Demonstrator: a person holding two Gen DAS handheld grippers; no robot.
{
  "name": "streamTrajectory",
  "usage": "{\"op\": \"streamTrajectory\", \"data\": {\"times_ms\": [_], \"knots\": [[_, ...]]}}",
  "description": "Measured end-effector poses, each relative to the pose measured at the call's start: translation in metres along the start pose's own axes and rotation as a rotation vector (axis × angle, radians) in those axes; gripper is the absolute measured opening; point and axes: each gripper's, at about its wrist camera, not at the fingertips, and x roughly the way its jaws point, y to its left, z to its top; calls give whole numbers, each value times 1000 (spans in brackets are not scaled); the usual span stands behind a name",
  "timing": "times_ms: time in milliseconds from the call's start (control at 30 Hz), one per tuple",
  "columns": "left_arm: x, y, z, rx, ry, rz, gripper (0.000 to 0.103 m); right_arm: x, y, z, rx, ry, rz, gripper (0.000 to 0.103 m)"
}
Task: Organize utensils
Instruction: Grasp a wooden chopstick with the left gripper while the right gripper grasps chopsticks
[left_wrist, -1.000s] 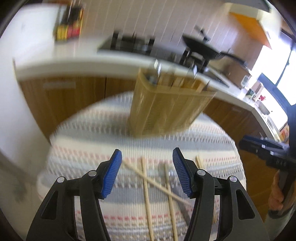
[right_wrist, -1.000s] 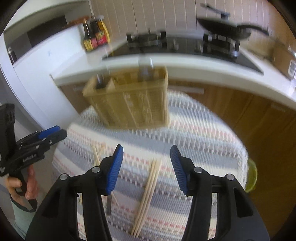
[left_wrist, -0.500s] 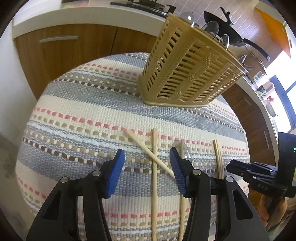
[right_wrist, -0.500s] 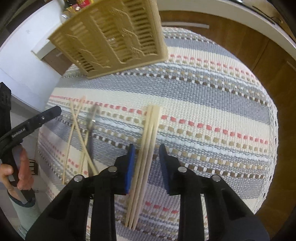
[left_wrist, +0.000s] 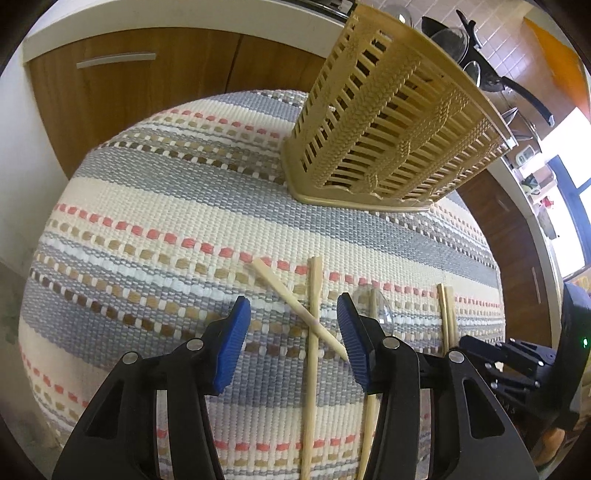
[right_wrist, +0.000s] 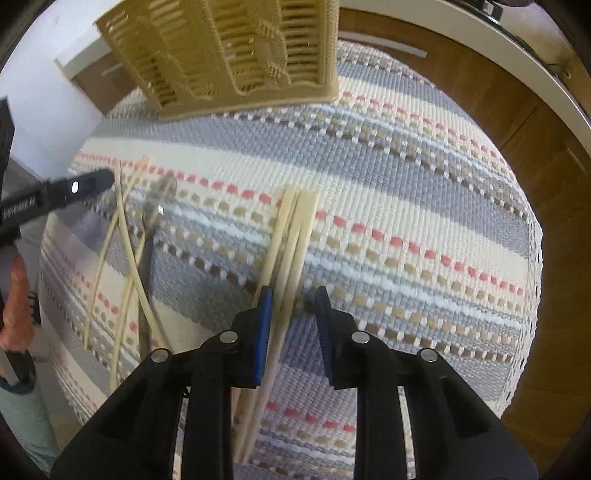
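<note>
A tan slatted utensil basket (left_wrist: 391, 125) stands at the far side of a striped woven cloth (left_wrist: 166, 229); it also shows in the right wrist view (right_wrist: 236, 51). My left gripper (left_wrist: 291, 343) is open, low over two crossed wooden chopsticks (left_wrist: 314, 314), with a clear spoon (left_wrist: 384, 310) just to its right. My right gripper (right_wrist: 291, 332) is partly open with its jaws around a bundle of chopsticks (right_wrist: 291, 236) lying on the cloth. The crossed chopsticks (right_wrist: 122, 236) and the spoon (right_wrist: 159, 195) lie to its left.
Wooden cabinet doors (left_wrist: 147, 88) and a white counter edge (left_wrist: 177, 18) stand behind the table. A black pan (left_wrist: 491, 81) sits on the stove beyond the basket. The cloth's right edge (right_wrist: 532, 258) drops off toward the cabinets.
Both grippers have dropped down close to the cloth. The right gripper's jaws have narrowed around the chopstick bundle. The left gripper has come over the crossed chopsticks.
</note>
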Motion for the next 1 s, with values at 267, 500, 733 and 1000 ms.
{"op": "streamTrajectory", "data": {"times_ms": [267,500,733,1000], "knots": [[21,-30,7,68,-1,171,25,6,13,4,-43,57,-42,21],[30,-41,19,116,42,160,4,12,33,13,-131,82,-51,13],[18,-28,15,246,123,156,5,8,21,14,-100,128,26,13],[12,-45,-20,422,134,295,6,10,31,15,-169,109,-37,13]]}}
